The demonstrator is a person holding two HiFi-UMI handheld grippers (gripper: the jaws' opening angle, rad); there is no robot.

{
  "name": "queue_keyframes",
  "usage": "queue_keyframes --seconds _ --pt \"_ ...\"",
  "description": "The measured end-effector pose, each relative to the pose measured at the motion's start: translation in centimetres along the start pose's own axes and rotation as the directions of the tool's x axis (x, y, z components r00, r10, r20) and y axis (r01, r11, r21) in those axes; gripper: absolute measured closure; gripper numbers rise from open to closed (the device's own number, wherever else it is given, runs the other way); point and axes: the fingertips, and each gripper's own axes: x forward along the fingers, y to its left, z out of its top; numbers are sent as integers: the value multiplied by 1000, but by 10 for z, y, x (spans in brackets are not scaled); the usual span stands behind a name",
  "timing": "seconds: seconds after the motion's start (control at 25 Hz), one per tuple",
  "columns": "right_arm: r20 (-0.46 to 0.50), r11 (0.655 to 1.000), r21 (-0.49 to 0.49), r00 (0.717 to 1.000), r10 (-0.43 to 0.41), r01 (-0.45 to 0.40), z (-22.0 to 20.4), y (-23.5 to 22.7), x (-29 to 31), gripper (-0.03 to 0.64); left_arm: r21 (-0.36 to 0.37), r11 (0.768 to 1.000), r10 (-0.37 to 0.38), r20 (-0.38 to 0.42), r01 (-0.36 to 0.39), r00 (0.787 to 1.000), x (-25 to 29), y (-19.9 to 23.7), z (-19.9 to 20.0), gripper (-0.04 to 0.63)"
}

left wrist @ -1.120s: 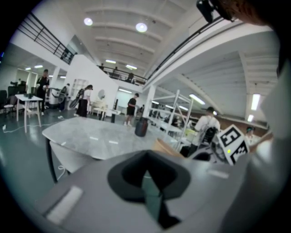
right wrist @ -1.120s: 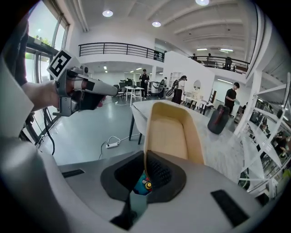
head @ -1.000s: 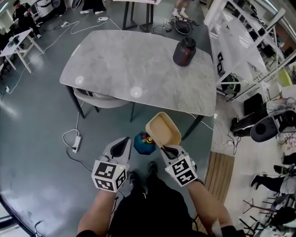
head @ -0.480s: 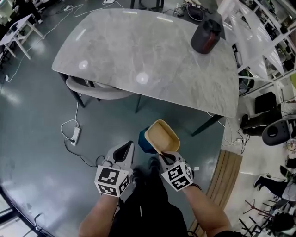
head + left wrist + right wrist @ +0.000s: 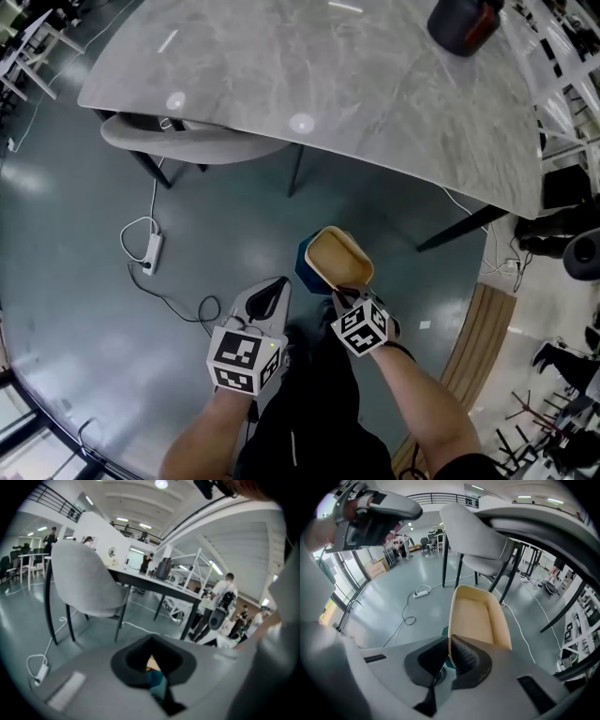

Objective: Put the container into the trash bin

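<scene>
trash bin (image 5: 304, 272) mostly hidden by container (image 5: 339, 260), jar (image 5: 464, 23) cropped

no readable text or numbers anywhere tbh, only black-and-white square marker patterns on the left gripper (image 5: 275, 289) and right gripper (image 5: 342, 300) cubes.

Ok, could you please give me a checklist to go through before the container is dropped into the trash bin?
1. Grip: the right gripper has its jaws clamped on the wall of the container: ok.
2. Container lined up over the trash bin: ok, it overlaps the bin in the head view.
3. Bin opening free: cannot tell, the container hides most of it.
4. Gap between container and bin: cannot tell.
5. Left gripper beside the bin, shut and empty: ok.
6. Container empty: ok, nothing shows inside.
</scene>
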Motion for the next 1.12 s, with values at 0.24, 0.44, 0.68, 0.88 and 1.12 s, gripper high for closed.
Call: queue_keyframes --seconds 0.24,0.44,0.68,0.88,1.12 --pt "-74 1000 -3 997 9 -9 -34 7 64 604 -61 998 -3 -39 0 999 16 12 -44 591" --pt "-107 1000 24 994 20 -17 -51 7 102 603 -95 995 5 -64 -11 998 30 23 -71 591" --pt "-171 998 58 984 48 -39 -65 -5 130 565 -116 993 -1 -87 -9 996 42 25 -84 591" --pt "-155 994 76 984 85 -74 -65 -4 121 502 -133 991 11 -72 -21 997 41 30 -76 591" --pt "-92 991 123 994 59 -48 -58 -9 63 526 -145 989 19 -39 -24 999 26 22 -49 591"
